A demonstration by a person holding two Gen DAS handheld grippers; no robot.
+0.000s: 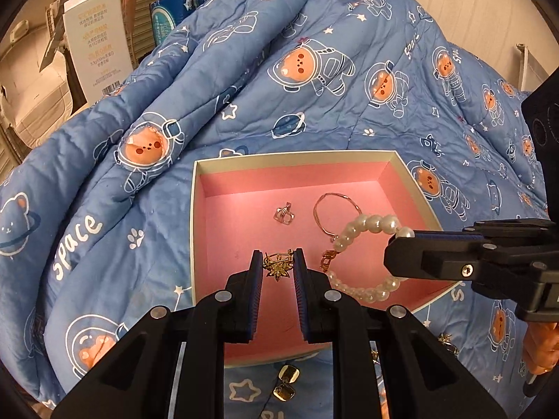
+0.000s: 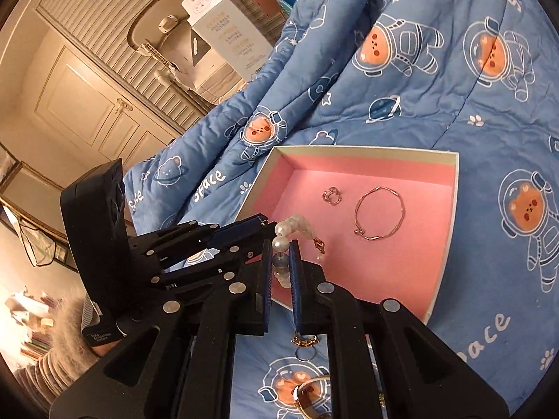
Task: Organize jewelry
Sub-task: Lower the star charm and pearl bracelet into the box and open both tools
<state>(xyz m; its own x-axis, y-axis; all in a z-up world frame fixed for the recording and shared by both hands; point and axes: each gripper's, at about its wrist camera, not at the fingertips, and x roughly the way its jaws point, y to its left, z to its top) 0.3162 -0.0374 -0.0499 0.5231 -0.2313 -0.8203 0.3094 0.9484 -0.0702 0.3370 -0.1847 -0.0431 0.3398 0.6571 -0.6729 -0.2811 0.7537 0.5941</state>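
Note:
A pink-lined box point(image 1: 379, 164) point(image 2: 450, 209) lies on a blue space-print quilt. In it are a small clear ring point(image 1: 283, 214) point(image 2: 331, 196) and a thin rose-gold bangle point(image 1: 337, 209) point(image 2: 379, 213). My left gripper point(image 1: 277, 265) is over the box's near side, closed on a gold star-shaped earring point(image 1: 277, 266). My right gripper point(image 2: 280, 262) point(image 1: 398, 251) is shut on a pearl bracelet point(image 1: 367, 258) point(image 2: 290, 234), held over the box's right part with its gold clasp point(image 1: 326, 258) hanging down.
Loose gold pieces lie on the quilt in front of the box: square earrings point(image 1: 286, 382), a gold chain piece with ring point(image 2: 304, 344) and a gold-rimmed item point(image 2: 311, 394). The quilt point(image 1: 244, 80) bunches up behind. A white carton point(image 1: 94, 35) and a cabinet point(image 2: 87, 104) stand to the left.

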